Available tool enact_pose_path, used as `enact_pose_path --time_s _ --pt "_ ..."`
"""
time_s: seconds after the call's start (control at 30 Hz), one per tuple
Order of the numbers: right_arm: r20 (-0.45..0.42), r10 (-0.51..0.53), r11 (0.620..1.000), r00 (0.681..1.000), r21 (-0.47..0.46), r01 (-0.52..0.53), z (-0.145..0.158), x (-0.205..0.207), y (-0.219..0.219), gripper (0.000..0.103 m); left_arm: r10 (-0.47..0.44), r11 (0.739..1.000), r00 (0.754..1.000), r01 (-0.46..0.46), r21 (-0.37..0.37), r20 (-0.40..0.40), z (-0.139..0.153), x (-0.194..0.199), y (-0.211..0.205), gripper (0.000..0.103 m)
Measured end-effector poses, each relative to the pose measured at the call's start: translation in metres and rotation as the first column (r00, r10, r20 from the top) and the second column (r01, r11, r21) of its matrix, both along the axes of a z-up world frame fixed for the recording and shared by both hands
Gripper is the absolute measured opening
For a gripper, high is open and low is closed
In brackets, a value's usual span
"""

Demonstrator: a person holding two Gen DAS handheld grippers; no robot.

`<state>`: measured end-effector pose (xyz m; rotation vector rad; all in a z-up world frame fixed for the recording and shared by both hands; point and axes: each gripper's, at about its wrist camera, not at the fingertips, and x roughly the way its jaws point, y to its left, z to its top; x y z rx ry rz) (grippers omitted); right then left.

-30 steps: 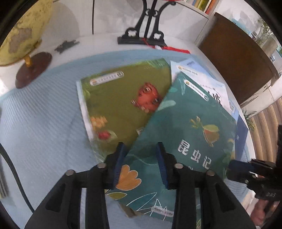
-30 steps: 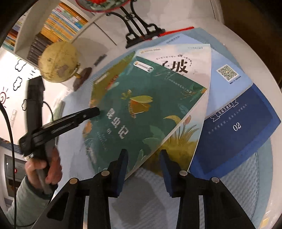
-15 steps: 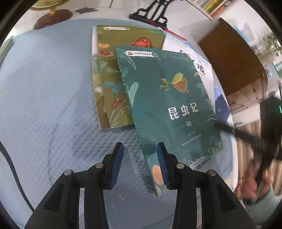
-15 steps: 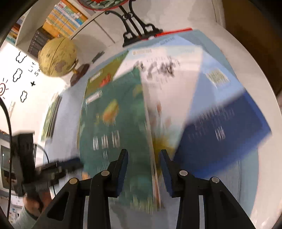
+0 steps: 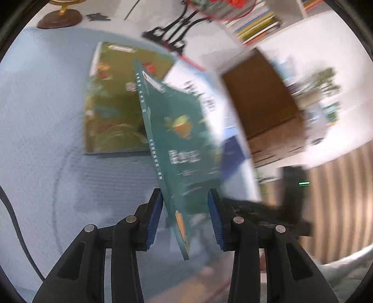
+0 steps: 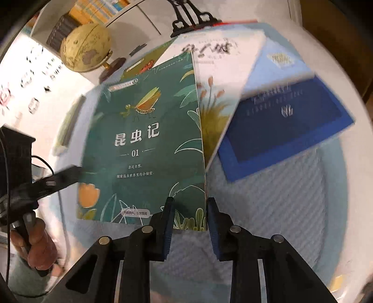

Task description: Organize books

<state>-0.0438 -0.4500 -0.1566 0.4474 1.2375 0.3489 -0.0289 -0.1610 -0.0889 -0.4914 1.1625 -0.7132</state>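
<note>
A dark green book [image 6: 144, 139] with white characters is tilted up on its edge; its spine [image 5: 151, 144] faces my left gripper. My left gripper [image 5: 184, 219] is open, its jaws either side of the book's lower spine corner, not closed on it. My right gripper [image 6: 190, 221] is open, its jaws straddling the book's lower right corner. An olive green book [image 5: 112, 109], a white book [image 6: 214, 70] and a blue book [image 6: 286, 125] lie flat beneath on the pale blue mat [image 6: 268, 198].
A yellow globe [image 6: 86, 49] and a black metal stand [image 6: 191, 14] are at the back of the white table. A bookshelf [image 5: 256, 21] and a brown cabinet [image 5: 263, 98] lie beyond. The left gripper [image 6: 46, 184] shows in the right wrist view.
The dark green book has risen from lying flat on the pile to standing tilted on its edge. Both grippers have closed in around its lower corners. Both views are motion-blurred.
</note>
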Motion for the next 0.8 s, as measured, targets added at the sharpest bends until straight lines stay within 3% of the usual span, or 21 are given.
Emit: enact_pose_path --time_s 0.07,0.13,0.2,0.33,0.37,0.43,0.47,0.53,0.6,0.7,0.77,0.8 --pt "-0.014 -0.026 0.998 1.000 0.057 0.027 -0.005 -0.002 -0.007 0.028 0.022 1.000 1.000 -0.022 -0.022 -0.014 -0.005 0.000 0.000 0.035" --pt "-0.028 -0.044 0.995 0.999 0.089 0.046 -0.007 -0.001 -0.011 0.028 0.052 0.998 0.998 -0.051 0.025 -0.022 -0.017 0.001 -0.003 0.035" --pt "-0.030 -0.040 0.995 0.999 0.087 0.042 -0.006 0.000 -0.010 0.028 0.043 0.998 0.998 -0.040 0.055 -0.049 -0.033 0.001 -0.011 0.025" --pt "-0.041 -0.004 0.996 0.999 0.094 0.008 0.001 0.000 0.002 0.028 0.019 0.996 0.999 -0.015 0.091 -0.042 -0.039 0.004 -0.030 0.022" --pt "-0.047 0.001 0.995 0.999 0.098 0.004 0.002 0.000 0.004 0.029 0.026 0.998 0.998 -0.023 0.062 -0.053 -0.038 0.005 -0.029 0.018" --pt "-0.063 0.002 0.993 0.998 0.118 0.005 0.004 -0.003 -0.001 0.032 0.044 0.996 0.994 -0.051 -0.071 -0.103 -0.035 0.012 -0.020 0.016" --pt "-0.075 -0.004 0.987 0.997 0.160 0.016 0.002 -0.004 -0.005 0.041 0.053 0.984 0.989 -0.075 -0.164 -0.140 -0.032 0.015 -0.013 0.016" --pt "-0.089 -0.037 0.970 0.995 0.235 0.057 -0.003 -0.004 -0.014 0.057 0.044 0.962 0.984 -0.088 -0.258 -0.173 -0.028 0.017 -0.004 0.016" --pt "-0.102 -0.069 0.929 0.992 0.355 0.101 -0.011 -0.001 -0.021 0.058 0.028 0.941 0.980 -0.092 -0.325 -0.198 -0.027 0.019 -0.003 0.016" --pt "-0.121 -0.102 0.855 0.987 0.496 0.149 -0.023 0.005 -0.022 0.058 0.013 0.921 0.967 -0.111 -0.373 -0.254 -0.036 0.022 0.000 0.016" --pt "-0.127 -0.115 0.825 0.985 0.540 0.166 -0.025 0.009 -0.019 0.039 0.027 0.933 0.960 -0.125 -0.338 -0.279 -0.043 0.023 -0.003 0.016" --pt "-0.119 -0.120 0.832 0.986 0.529 0.165 -0.024 0.009 -0.018 0.037 0.038 0.944 0.960 -0.125 -0.306 -0.276 -0.044 0.019 -0.003 0.016"
